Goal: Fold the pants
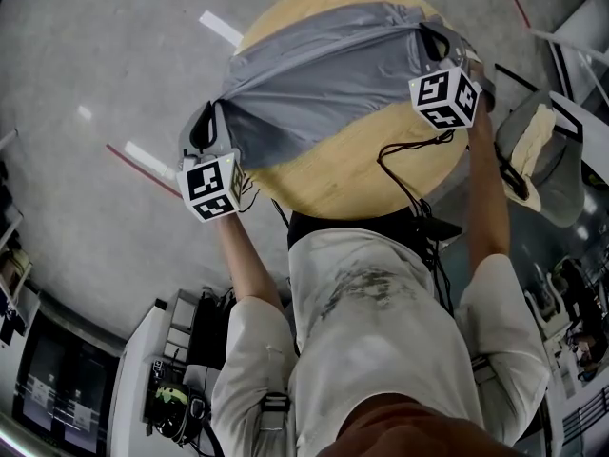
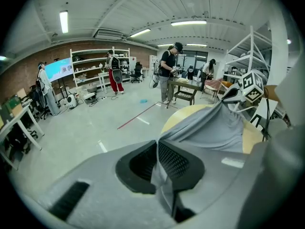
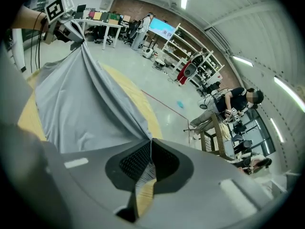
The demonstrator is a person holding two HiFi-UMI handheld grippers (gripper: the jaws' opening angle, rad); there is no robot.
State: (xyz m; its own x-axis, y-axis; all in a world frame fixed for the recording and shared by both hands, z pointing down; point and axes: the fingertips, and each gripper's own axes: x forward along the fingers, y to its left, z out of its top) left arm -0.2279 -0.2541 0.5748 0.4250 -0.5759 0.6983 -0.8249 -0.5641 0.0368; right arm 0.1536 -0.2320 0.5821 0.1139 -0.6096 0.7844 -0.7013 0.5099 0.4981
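Note:
Grey pants (image 1: 328,74) hang stretched between my two grippers over a round wooden table (image 1: 357,174). My left gripper (image 1: 211,131) is shut on one end of the pants (image 2: 209,125) at the table's left edge; cloth shows pinched between its pads (image 2: 174,159). At the table's right, my right gripper (image 1: 433,46) is shut on the other end of the pants (image 3: 76,104), with cloth running out between its pads (image 3: 138,161). The far part of the cloth lies on the tabletop; the near edge is lifted and taut.
A chair (image 1: 552,155) with pale cloth on it stands right of the table. Black cables (image 1: 404,165) hang over the table's near edge. Several people (image 2: 169,70) stand by shelves and tables far across the room. A red line (image 1: 143,169) marks the grey floor.

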